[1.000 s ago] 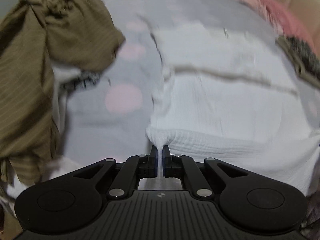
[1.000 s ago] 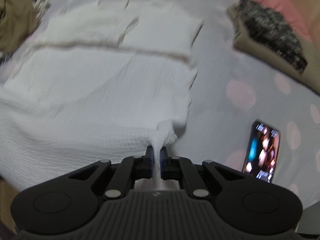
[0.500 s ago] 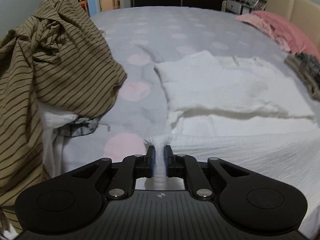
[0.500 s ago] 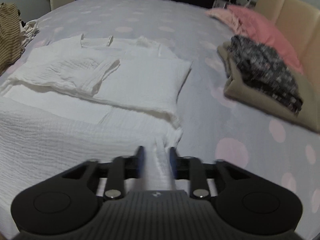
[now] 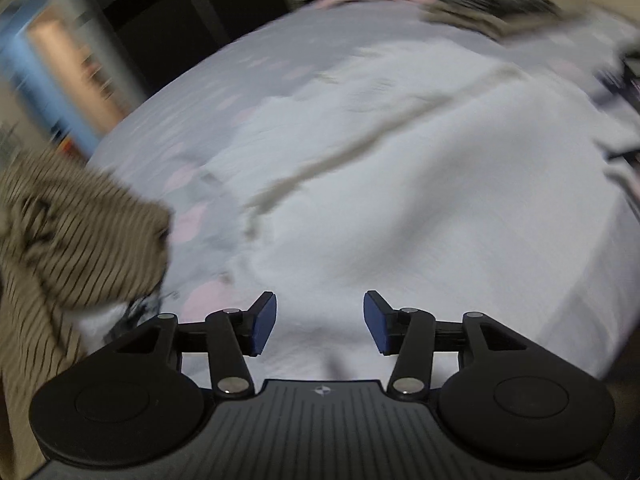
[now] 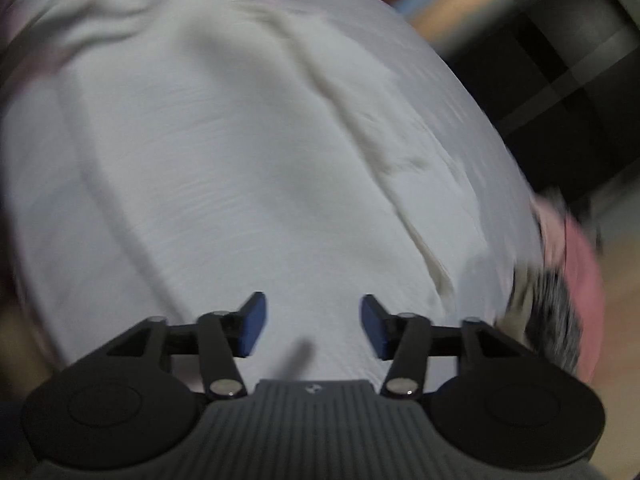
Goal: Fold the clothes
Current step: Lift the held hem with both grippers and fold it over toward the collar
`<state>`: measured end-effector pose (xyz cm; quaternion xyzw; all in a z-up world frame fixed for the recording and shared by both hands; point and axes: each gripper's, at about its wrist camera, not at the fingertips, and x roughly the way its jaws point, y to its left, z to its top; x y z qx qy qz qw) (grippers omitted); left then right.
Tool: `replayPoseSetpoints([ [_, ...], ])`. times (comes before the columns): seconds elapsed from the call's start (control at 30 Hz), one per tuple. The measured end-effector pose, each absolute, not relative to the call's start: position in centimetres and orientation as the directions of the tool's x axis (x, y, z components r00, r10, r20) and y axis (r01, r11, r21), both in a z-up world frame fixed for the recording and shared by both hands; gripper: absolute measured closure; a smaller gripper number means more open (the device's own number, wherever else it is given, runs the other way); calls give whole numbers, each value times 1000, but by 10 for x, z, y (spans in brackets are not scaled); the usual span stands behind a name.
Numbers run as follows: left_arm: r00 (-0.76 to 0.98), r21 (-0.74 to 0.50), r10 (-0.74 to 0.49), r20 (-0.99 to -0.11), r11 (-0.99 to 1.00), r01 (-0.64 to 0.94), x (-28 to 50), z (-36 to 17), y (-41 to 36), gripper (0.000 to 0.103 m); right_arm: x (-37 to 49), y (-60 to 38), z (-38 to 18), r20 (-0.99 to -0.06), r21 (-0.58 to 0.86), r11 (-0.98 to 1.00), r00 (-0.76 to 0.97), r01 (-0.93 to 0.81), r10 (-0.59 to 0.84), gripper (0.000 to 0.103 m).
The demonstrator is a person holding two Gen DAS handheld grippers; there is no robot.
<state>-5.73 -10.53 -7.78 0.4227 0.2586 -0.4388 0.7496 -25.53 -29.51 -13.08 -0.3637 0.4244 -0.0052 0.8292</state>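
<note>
A white crinkled garment (image 5: pixel 420 200) lies folded over itself on the bed, and it fills most of the right wrist view (image 6: pixel 248 168). My left gripper (image 5: pixel 319 322) hangs just above its near edge, jaws opening, with nothing pinched between the blue pads (image 5: pixel 262 324). My right gripper (image 6: pixel 312 326) hovers over the cloth the same way, jaws opening and blue pads (image 6: pixel 252 326) clear of the fabric. Both views are tilted and blurred by motion.
A brown striped garment (image 5: pixel 68 240) is heaped at the left. The grey bedcover with pink dots (image 5: pixel 192 184) shows beside the white cloth. A dark patterned folded pile (image 6: pixel 552 320) and pink bedding (image 6: pixel 576 248) lie at the right. Dark wardrobe doors (image 6: pixel 560 60) stand behind.
Both grippers have let go of the white garment's edge and opened wide. Both cameras have rolled and swung, so the bed now looks tilted and blurred.
</note>
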Motion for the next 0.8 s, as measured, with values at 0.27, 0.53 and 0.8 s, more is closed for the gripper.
replayPoseSetpoints([
  [0.27,456,558,-420,-784,-158,815,-122,-124,-103,46,-293,-275,-161,-666,-726,478,680,-495,-308,37],
  [0.53,532,656,-396,-748,-322,682,-138,-157,-80,36,-311,-283,-176,-604,-797,284,714,-533,-354,37],
  [0.8,666,735,-316,-676,-342,585,-122,-176,-73,35,-311,-300,-186,-569,-816,205,688,-541,-449,37],
])
